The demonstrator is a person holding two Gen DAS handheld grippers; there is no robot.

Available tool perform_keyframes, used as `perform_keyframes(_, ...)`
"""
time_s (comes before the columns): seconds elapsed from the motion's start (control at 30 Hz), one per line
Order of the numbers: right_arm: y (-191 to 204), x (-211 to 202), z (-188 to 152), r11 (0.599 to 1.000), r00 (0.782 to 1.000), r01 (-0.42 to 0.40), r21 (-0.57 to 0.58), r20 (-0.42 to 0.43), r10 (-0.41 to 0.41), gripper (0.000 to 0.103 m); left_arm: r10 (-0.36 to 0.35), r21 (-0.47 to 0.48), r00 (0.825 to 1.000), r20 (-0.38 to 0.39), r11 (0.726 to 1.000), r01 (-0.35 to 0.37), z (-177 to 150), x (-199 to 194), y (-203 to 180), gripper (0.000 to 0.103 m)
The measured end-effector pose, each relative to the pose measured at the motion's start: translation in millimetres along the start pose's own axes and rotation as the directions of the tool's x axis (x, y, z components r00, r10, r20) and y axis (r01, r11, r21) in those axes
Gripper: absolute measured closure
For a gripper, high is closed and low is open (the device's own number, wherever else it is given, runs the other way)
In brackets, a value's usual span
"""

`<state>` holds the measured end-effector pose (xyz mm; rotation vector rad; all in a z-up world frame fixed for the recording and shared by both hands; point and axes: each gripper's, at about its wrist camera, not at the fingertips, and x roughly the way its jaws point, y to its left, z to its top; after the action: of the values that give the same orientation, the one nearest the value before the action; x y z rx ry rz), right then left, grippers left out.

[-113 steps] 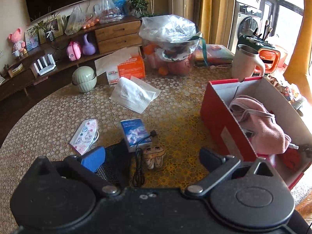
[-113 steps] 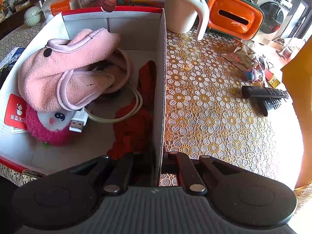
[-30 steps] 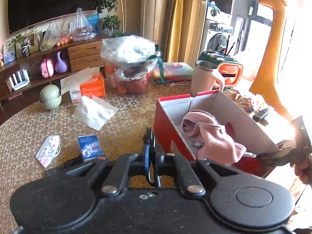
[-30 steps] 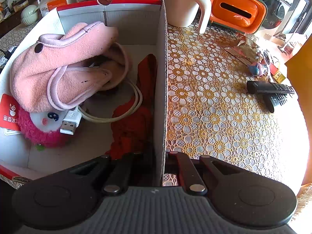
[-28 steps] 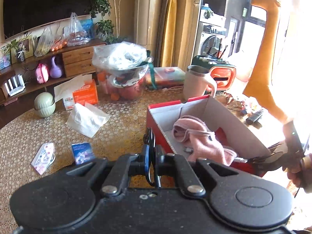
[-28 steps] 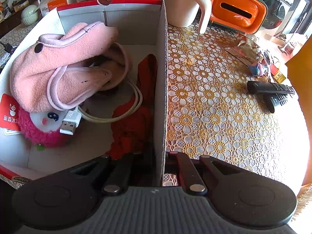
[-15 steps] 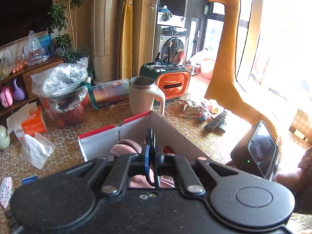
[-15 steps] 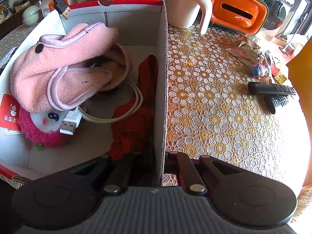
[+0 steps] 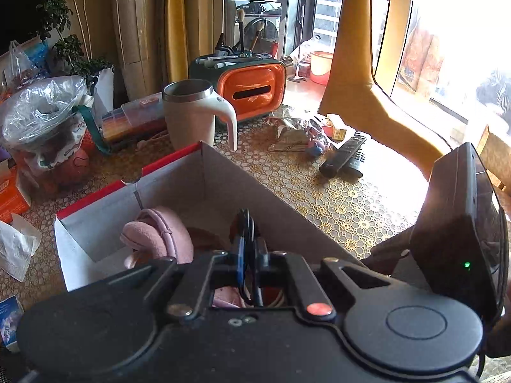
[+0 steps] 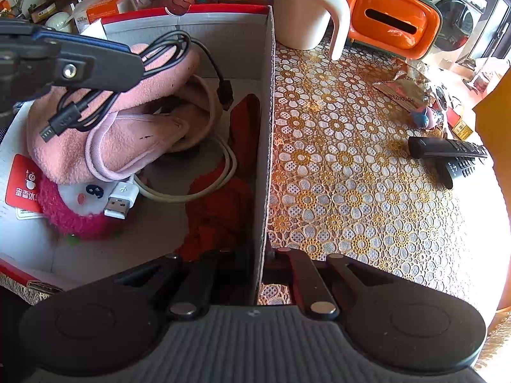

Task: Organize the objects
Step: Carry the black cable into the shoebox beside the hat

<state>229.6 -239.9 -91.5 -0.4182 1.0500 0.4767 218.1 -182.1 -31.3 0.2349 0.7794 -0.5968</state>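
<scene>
A red-rimmed cardboard box (image 9: 204,175) holds a pink fleece item (image 10: 127,127), a white USB cable (image 10: 121,198), a red cloth (image 10: 220,210) and a pink plush toy (image 10: 70,217). My left gripper (image 9: 249,239) hangs over the box, shut on a coiled black cable (image 10: 169,48). The cable's plugs dangle onto the fleece. In the right wrist view the left gripper (image 10: 127,67) comes in from the upper left. My right gripper (image 10: 257,255) is shut on the box's right wall (image 10: 268,127) at the near corner.
Beyond the box stand a cream mug (image 9: 191,115) and an orange tissue holder (image 9: 252,89). Two black remotes (image 10: 447,150) and a snack wrapper (image 10: 402,92) lie on the lace tablecloth to the right. A bagged bowl (image 9: 41,115) and a tissue (image 9: 12,245) sit left.
The left gripper swung right from above the table to over the box, carrying the black cable, which now appears in the right wrist view. The right gripper kept still on the wall.
</scene>
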Motion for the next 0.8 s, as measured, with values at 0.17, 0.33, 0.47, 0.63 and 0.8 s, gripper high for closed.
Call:
perform_keyframes(0.17,-3.0,-3.5,-0.8,1.000,1.000,-0.012,0.001,0.004,0.012,0.098,-0.001,0.000,0.999,-0.053,1.000,0.001,-4.7,17.5,-2.0,0.098)
perform_keyframes(0.33,-2.9,-6.6,-0.8,1.000,1.000,-0.019,-0.002,0.009,0.019,0.098,-0.005,0.002,0.995,-0.102,1.000,0.005,-8.7,28.8,-4.0,0.098)
perform_keyframes(0.47,-1.8,-10.0,-0.3,1.000,1.000,-0.022,-0.003,0.014,0.022,0.098,-0.010,0.002,0.991,-0.133,1.000,0.010,-11.3,33.1,-5.1,0.097)
perform_keyframes(0.63,-1.9,-13.8,-0.5,1.000,1.000,-0.020,-0.001,0.022,0.020,0.098,-0.012,0.001,0.987,-0.159,1.000,0.012,-16.2,35.6,-7.0,0.087)
perform_keyframes(0.8,-3.3,-14.6,-0.1,1.000,1.000,-0.025,0.007,0.018,0.025,0.099,-0.019,-0.002,0.988,-0.156,1.000,0.019,-21.3,31.8,-6.5,0.084)
